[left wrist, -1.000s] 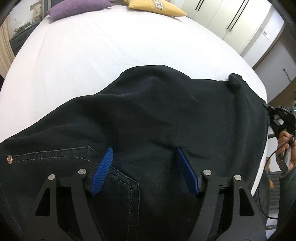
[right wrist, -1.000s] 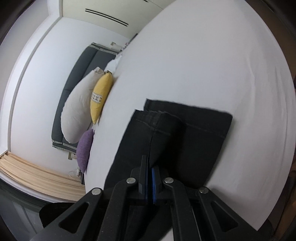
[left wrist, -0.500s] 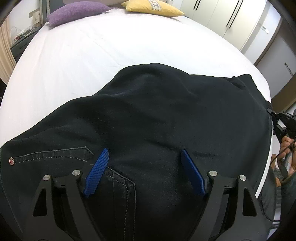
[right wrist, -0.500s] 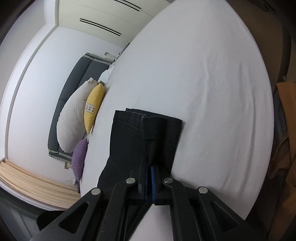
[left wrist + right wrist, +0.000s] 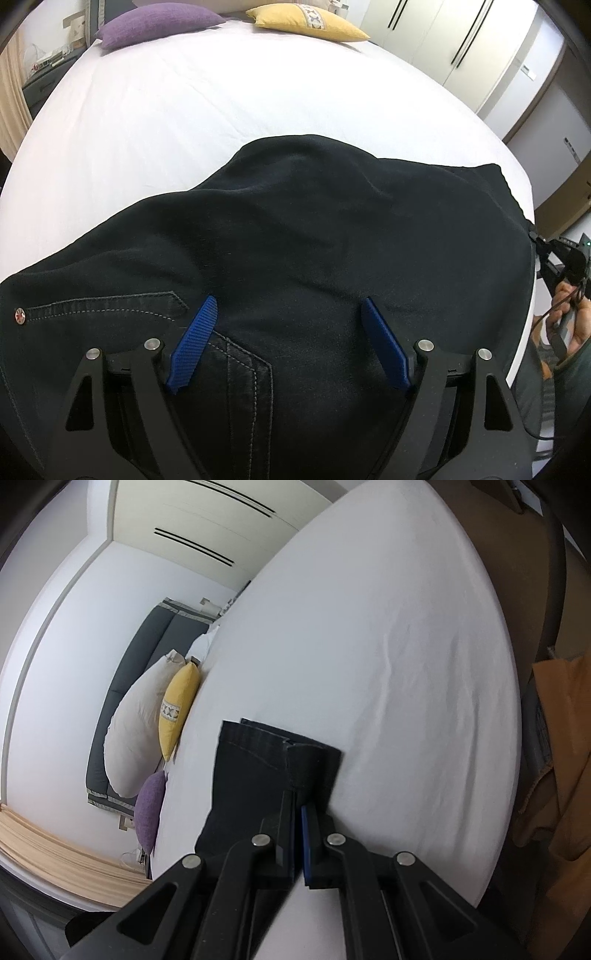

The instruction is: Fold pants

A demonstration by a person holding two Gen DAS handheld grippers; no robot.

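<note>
Black pants (image 5: 314, 229) lie spread over the white bed (image 5: 221, 96), waist and stitched pocket nearest the left wrist camera. My left gripper (image 5: 288, 301) hovers over the pocket area, open, its blue pads (image 5: 195, 339) wide apart with only flat fabric beneath them. At the far right edge of that view a hand holds my right gripper (image 5: 554, 254) at the leg end of the pants. In the right wrist view my right gripper (image 5: 297, 801) is shut on the hem edge of the pants (image 5: 255, 771), which stretch away across the sheet.
A purple pillow (image 5: 159, 20) and a yellow pillow (image 5: 310, 24) sit at the head of the bed, with a large white pillow (image 5: 136, 731) behind them. White wardrobe doors (image 5: 461, 48) stand beyond. Tan fabric (image 5: 565, 794) hangs off the bed's side.
My left gripper's jaws have spread wider over the pocket. My right gripper has drawn the leg end outward toward the bed edge, and the raised fold at the hem has flattened.
</note>
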